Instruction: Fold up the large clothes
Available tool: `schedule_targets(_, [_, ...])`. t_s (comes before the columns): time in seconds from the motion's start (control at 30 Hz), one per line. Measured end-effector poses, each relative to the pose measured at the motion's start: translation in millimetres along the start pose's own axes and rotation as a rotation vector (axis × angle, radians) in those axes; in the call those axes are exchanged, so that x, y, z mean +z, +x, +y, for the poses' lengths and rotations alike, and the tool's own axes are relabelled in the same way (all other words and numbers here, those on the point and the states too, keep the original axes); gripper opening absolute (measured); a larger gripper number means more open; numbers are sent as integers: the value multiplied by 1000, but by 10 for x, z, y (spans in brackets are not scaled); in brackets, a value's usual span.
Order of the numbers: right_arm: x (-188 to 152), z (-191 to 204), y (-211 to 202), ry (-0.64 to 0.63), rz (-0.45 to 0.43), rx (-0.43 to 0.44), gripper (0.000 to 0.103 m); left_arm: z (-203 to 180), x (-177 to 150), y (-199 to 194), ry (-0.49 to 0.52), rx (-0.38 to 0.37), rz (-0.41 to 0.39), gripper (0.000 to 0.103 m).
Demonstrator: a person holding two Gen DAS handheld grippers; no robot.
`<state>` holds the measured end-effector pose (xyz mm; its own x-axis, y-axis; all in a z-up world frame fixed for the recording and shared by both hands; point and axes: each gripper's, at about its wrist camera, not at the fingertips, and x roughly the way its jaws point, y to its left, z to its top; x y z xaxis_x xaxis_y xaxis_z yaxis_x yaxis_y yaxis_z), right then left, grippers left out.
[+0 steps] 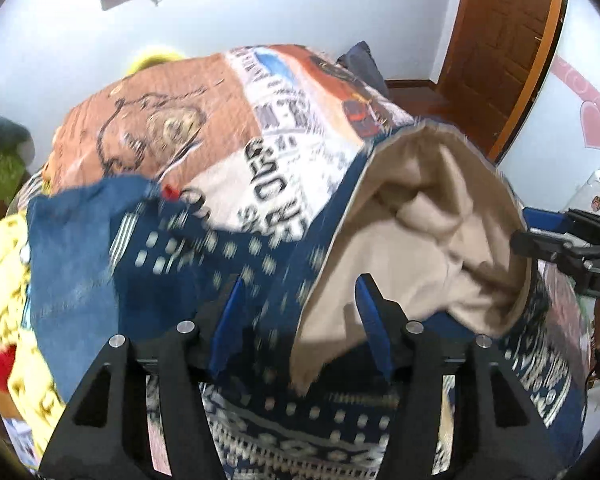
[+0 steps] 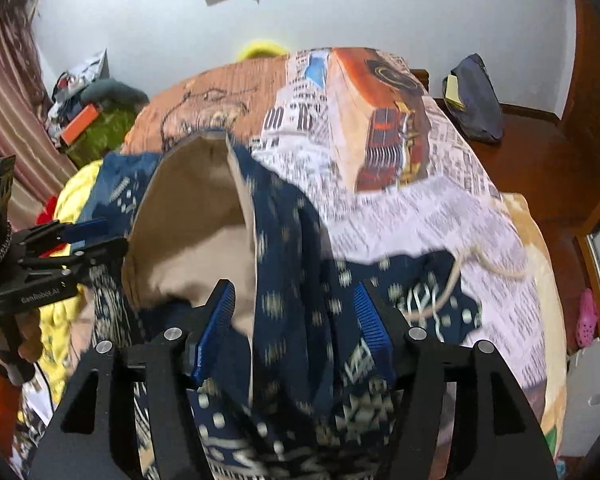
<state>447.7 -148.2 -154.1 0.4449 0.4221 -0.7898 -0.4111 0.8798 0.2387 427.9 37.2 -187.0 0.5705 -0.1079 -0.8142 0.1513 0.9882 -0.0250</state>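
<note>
At the bed's left edge lie a yellow blanket (image 1: 8,280) and green cloth (image 2: 100,136), with a striped curtain (image 2: 16,92) beyond them in the right wrist view. The hoodie (image 1: 172,264), navy with pale dots and a beige lining, lies bunched on the bed's near half, over a bedspread (image 1: 172,120) printed with newsprint and orange panels. The left tongs (image 1: 298,320) stand apart with hoodie cloth, navy and beige, bunched between the blue pads (image 1: 226,320); whether the pads press it cannot be told. The hood (image 1: 432,220) gapes, lining outward, between the two tools. The right tongs (image 2: 294,328) stand apart too, folds of navy cloth running up between their pads, and again a grip cannot be told. Each tool shows in the other's view: the right one (image 1: 572,248) at the hood's right side, the left one (image 2: 72,248) at the hood's left side, held in a hand (image 2: 16,340). A white drawstring (image 2: 468,268) lies on the bedspread right of the right tongs. A dark bag (image 2: 476,100) sits on the wooden ledge by the bed's far right corner, a door (image 1: 500,40) beyond
</note>
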Motion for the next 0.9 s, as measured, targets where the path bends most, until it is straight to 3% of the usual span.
schedule_targets(0.23, [189,83,150,-40,-46,40,58,-192,393,365,15,-3,-1,56])
schedule_targets(0.3, [216,103,190,-54,-51,41,54,-213,455,424,13,0,-7,53])
schedule_targets(0.37, [221,120,233,-63,-47,38,32,-238,496,483,8,-6,-6,28])
schedule_targets(0.43, [245,103,283,-56,-29,45,16,-225,514,517,0,-26,2,9])
schedule_targets(0.5, [245,96,304,-54,-8,63,10,-222,504,473,-7,-47,-6,9])
schedule_targets(0.67, [183,172,93,-70,-37,93,9,-222,383,65,1,-101,-60,6])
schedule_targets(0.9, [-28,444,-287,-110,-54,155,9,-205,85,-490,22,-119,-107,6])
